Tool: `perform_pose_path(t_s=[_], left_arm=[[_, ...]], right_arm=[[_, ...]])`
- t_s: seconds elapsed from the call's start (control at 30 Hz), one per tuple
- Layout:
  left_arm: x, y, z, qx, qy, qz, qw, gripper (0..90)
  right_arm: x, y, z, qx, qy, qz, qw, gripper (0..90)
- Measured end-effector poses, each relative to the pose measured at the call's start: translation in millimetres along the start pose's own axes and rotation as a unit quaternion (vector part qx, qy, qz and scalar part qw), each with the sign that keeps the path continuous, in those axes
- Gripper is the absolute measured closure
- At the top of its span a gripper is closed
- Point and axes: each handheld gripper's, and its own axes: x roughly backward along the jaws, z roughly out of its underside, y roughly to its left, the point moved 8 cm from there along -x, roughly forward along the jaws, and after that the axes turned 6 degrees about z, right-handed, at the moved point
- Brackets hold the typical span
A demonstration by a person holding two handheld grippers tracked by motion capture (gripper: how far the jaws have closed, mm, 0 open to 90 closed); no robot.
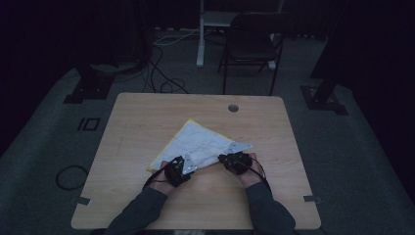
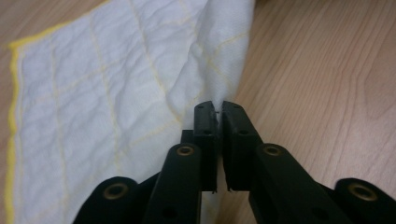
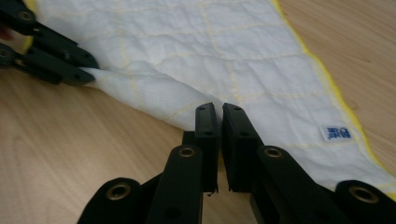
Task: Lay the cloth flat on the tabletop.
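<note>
The left tool [image 1: 182, 165] has its jaws pressed together on a raised fold of the white cloth [image 1: 198, 143]; in the left gripper view [image 2: 218, 114] a thin ridge of fabric is nipped right between the tips; the right tool [image 1: 234, 160] is likewise pinching the same near edge, and in the right gripper view [image 3: 218, 114] the rolled hem of the cloth [image 3: 210, 60] runs into the closed tips, with the left tool [image 3: 88, 70] gripping that hem farther along; between the two grips the edge lifts slightly off the wood. The cloth, quilted with faint yellow lines and bound in yellow [image 2: 11, 116], lies about mid-tabletop, a little toward the person's side, one corner pointing away from them; a small blue label [image 3: 337, 132] sits near its yellow border. The tabletop [image 1: 147, 112] is bare wood on every side of the cloth, with wide margins to the far edge and both side edges; a round grommet hole [image 1: 233, 107] lies near the far edge, well apart from the cloth; beyond the tabletop stands a dark folding chair [image 1: 252, 44], and cables trail over the floor [image 1: 161, 78].
</note>
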Motion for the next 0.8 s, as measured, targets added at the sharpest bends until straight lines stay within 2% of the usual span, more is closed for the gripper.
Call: perform_pose_path(t_s=[0.07, 0.13, 0.23, 0.3, 0.4, 0.43, 0.53, 0.6, 0.63, 0.67, 0.7, 0.8], left_arm=[[0.6, 5.0, -4.7, 0.012, -0.010, 0.010, 0.9998, 87.4], [1.2, 15.3, -9.8, 0.035, -0.023, 0.022, 0.9989, 87.6], [1.1, 32.2, -15.2, 0.072, -0.042, 0.033, 0.9960, 87.7], [-0.5, 42.8, -16.9, 0.091, -0.045, 0.031, 0.9944, 87.6], [-3.0, 57.3, -18.0, 0.113, -0.044, 0.029, 0.9922, 87.6], [-3.8, 63.4, -18.3, 0.124, -0.045, 0.031, 0.9908, 87.7], [-6.7, 75.9, -17.1, 0.144, -0.039, 0.022, 0.9885, 87.6], [-8.8, 84.8, -14.2, 0.159, -0.036, 0.017, 0.9864, 87.6], [-10.6, 90.3, -11.2, 0.174, -0.033, 0.015, 0.9842, 87.6], [-10.6, 90.3, -11.2, 0.174, -0.033, 0.015, 0.9842, 87.6], [-13.3, 96.5, -6.8, 0.186, -0.029, 0.011, 0.9821, 87.6], [-18.8, 104.3, 2.5, 0.205, -0.016, 0.004, 0.9787, 87.2]], right_arm=[[-0.8, -4.4, -1.0, -0.003, 0.002, 0.005, 1.0000, 83.6], [-0.8, -9.6, -3.1, -0.005, 0.000, 0.016, 0.9999, 78.6], [1.8, -10.8, -7.6, -0.009, -0.013, 0.024, 0.9996, 72.7], [4.5, -8.3, -11.2, -0.004, -0.024, 0.030, 0.9992, 71.0], [8.3, -1.0, -16.1, 0.003, -0.047, 0.024, 0.9986, 72.7], [8.5, 0.7, -16.3, 0.005, -0.048, 0.021, 0.9986, 73.2], [6.0, 8.3, -16.3, 0.019, -0.048, 0.013, 0.9986, 74.4], [3.2, 9.5, -15.9, 0.019, -0.047, 0.014, 0.9986, 74.8], [2.1, 10.0, -16.0, 0.017, -0.046, 0.013, 0.9987, 74.9], [2.1, 10.0, -16.0, 0.017, -0.046, 0.013, 0.9987, 74.9], [-0.1, 10.5, -16.4, 0.017, -0.046, 0.013, 0.9987, 75.0], [-5.7, 11.4, -18.7, 0.015, -0.043, 0.013, 0.9989, 75.0]])
